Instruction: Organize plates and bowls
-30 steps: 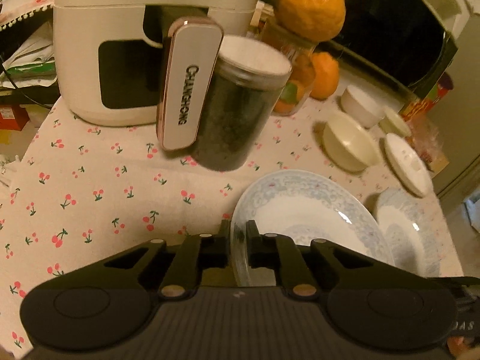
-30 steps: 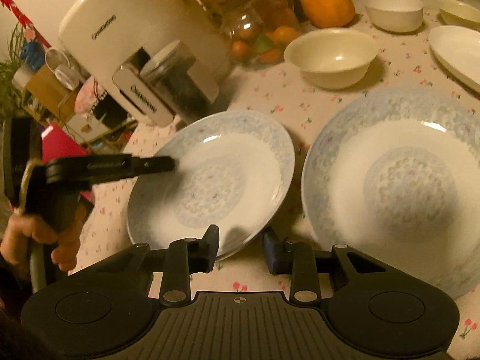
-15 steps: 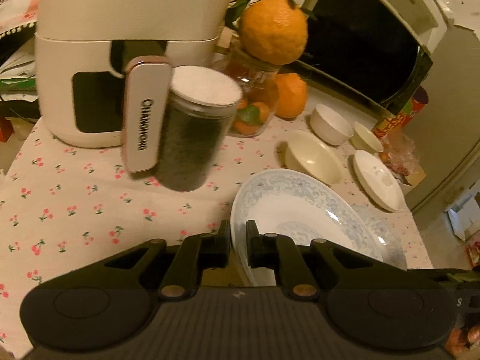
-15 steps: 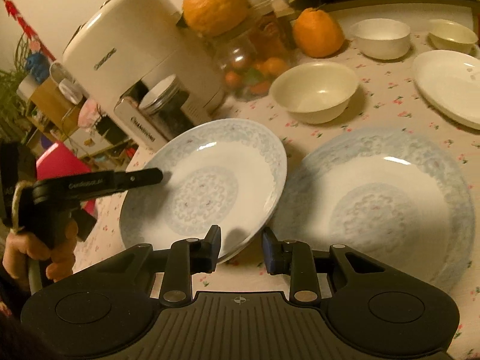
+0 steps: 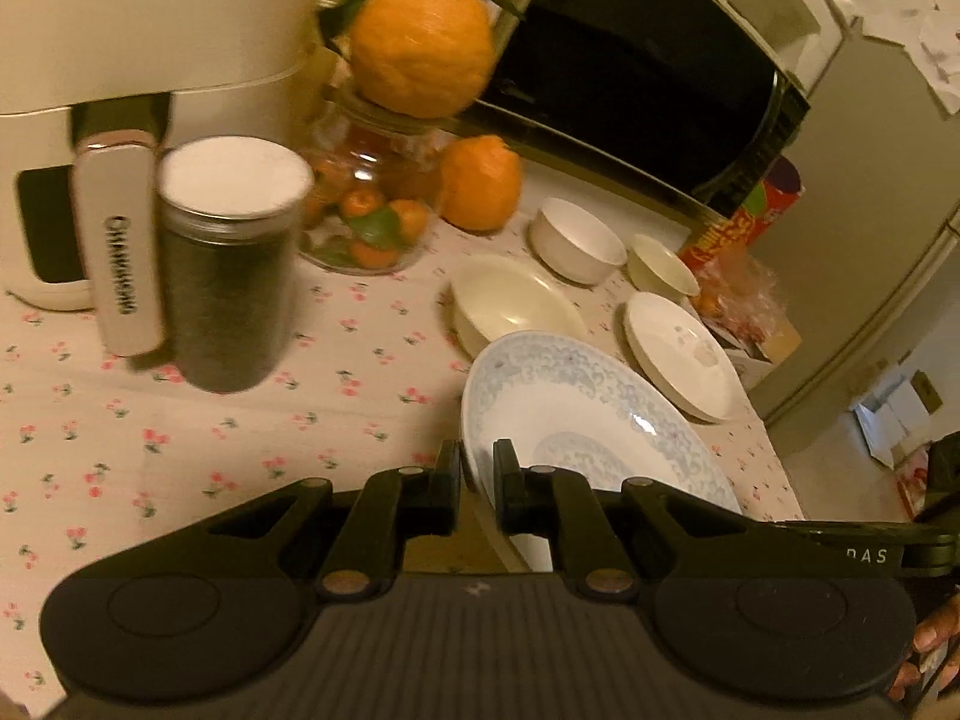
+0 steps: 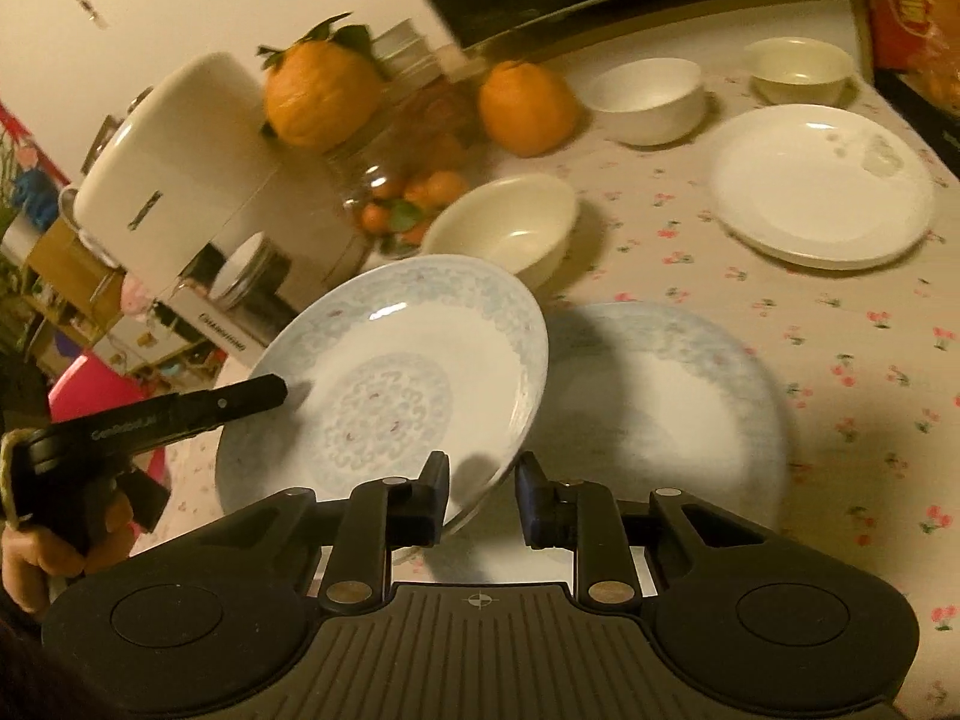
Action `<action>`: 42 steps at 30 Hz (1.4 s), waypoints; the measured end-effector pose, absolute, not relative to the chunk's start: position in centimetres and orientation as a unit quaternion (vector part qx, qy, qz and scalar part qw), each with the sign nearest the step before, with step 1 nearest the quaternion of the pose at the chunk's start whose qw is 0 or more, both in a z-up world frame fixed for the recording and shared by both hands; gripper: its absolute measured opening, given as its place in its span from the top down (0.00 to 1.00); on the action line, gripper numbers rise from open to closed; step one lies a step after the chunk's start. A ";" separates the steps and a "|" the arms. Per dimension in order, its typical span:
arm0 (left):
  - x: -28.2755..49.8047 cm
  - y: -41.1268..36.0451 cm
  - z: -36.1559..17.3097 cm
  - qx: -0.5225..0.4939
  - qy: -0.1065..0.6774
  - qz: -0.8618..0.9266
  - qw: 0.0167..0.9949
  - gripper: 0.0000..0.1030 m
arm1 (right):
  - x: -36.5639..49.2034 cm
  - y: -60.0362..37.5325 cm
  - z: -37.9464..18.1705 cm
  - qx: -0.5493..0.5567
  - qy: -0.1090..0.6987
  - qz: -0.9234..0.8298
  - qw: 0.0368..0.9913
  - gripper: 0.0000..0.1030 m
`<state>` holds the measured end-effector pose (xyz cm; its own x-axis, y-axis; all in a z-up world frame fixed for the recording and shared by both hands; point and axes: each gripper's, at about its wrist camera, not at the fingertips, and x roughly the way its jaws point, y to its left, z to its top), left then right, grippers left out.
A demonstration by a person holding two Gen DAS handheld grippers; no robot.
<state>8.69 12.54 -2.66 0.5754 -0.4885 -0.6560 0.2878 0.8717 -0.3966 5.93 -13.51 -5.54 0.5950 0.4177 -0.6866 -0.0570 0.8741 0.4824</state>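
Observation:
A blue-patterned plate (image 5: 588,414) hangs tilted above the cherry-print tablecloth, and my left gripper (image 5: 477,468) is shut on its near rim. In the right wrist view the same plate (image 6: 390,360) overlaps the left edge of a second blue-patterned plate (image 6: 672,396) lying flat on the cloth. My right gripper (image 6: 483,480) has the lifted plate's rim between its closing jaws, with a small gap still at the right finger. The left gripper (image 6: 270,393) shows at that plate's far left rim. Beyond lie a white plate (image 6: 822,186), a cream bowl (image 6: 504,228), a white bowl (image 6: 648,96) and a small cream bowl (image 6: 804,69).
A white air fryer (image 5: 150,30), a dark canister (image 5: 231,264) and a glass jar of small oranges (image 5: 372,210) with a big orange on top stand at the back left. A microwave (image 5: 630,60) lines the back. The table's edge (image 5: 774,450) runs just right of the plates.
The lifted plate has travelled right with both grippers and now overlaps the second blue plate. The right gripper's jaws have narrowed around its rim.

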 end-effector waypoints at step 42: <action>9.0 4.5 -5.3 -0.019 0.456 -0.237 0.857 0.91 | 5.5 -18.5 -7.0 0.195 0.484 0.050 0.852 0.77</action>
<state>8.98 4.54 -5.34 0.4713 -0.4237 -0.7735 0.3889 0.8870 -0.2489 5.48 -18.50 -6.95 0.5270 0.2741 -0.8044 0.1022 0.9192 0.3802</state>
